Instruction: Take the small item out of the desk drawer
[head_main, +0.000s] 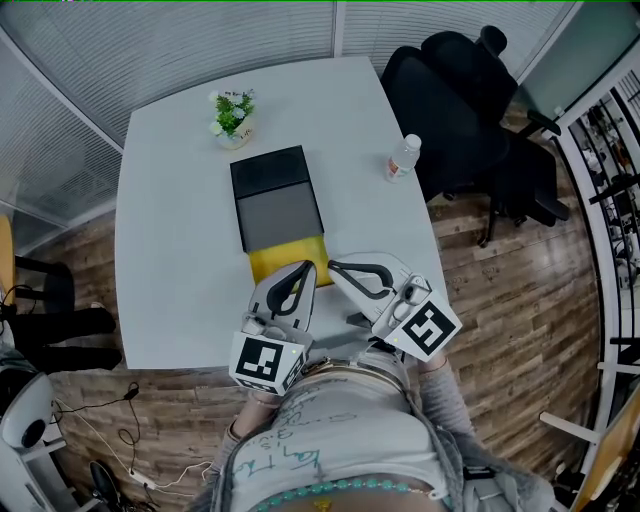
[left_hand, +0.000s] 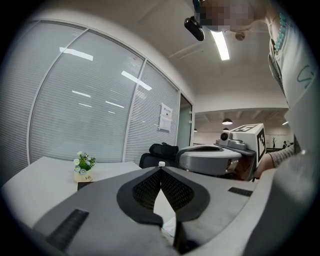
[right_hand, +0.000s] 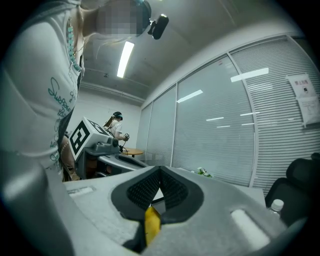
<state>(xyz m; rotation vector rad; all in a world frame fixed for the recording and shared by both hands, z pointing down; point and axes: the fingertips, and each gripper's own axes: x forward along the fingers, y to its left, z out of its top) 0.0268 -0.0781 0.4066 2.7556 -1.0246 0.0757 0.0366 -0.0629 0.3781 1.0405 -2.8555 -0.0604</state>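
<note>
A black desk drawer box (head_main: 268, 170) lies mid-table, with a grey drawer (head_main: 277, 218) pulled toward me and a yellow part (head_main: 280, 262) sticking out below it. My left gripper (head_main: 305, 266) (left_hand: 160, 170) is shut, its tips meeting over the yellow part's near edge. Beside it, the right gripper (head_main: 333, 266) (right_hand: 160, 170) is also shut at the tips. A yellow sliver (right_hand: 151, 225) shows low in the gap between its jaws; whether it is held I cannot tell. No small item is plainly visible.
The white table (head_main: 170, 250) carries a small flower pot (head_main: 233, 118) at the back left and a plastic bottle (head_main: 403, 157) at the right. A black office chair (head_main: 470, 100) stands behind the table's right corner. Glass walls with blinds enclose the room.
</note>
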